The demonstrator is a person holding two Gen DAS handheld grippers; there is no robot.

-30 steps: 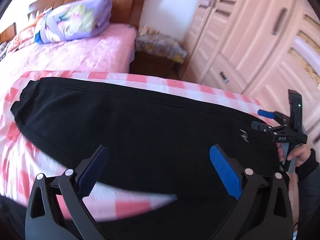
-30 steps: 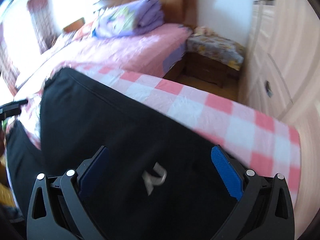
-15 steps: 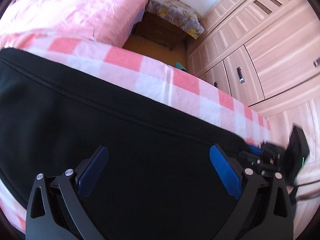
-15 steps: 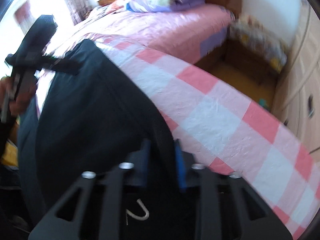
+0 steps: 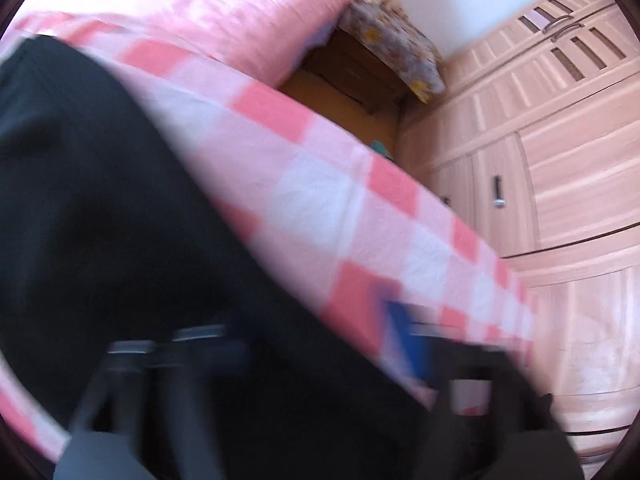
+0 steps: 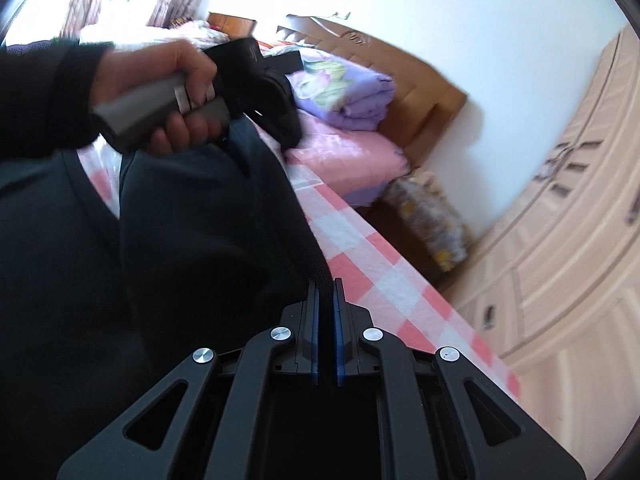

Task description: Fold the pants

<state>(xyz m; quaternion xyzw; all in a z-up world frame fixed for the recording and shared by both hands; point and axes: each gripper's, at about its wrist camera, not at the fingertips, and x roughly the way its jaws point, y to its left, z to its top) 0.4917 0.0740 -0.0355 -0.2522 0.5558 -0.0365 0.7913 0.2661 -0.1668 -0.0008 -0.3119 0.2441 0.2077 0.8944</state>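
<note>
The black pants [image 6: 180,240] lie on a pink-and-white checked cloth [image 6: 372,276]. My right gripper [image 6: 325,300] is shut on the pants' edge, the dark fabric pinched between its blue pads. The pants also fill the left of the left wrist view [image 5: 100,208]. My left gripper [image 5: 320,344] is badly blurred there, with fabric between its fingers; one blue pad [image 5: 404,336] shows. In the right wrist view a hand holds the left gripper [image 6: 276,116] over the far end of the pants, its fingers hidden against the fabric.
A bed with pink sheets [image 6: 348,148] and a folded purple quilt [image 6: 344,92] stands behind. A nightstand with a floral cover [image 5: 396,48] sits beside it. A light wooden wardrobe [image 5: 560,160] lines the right side.
My right gripper has shut on the pants' edge and lifted it. My left gripper has moved quickly and its fingers have come closer together over the fabric.
</note>
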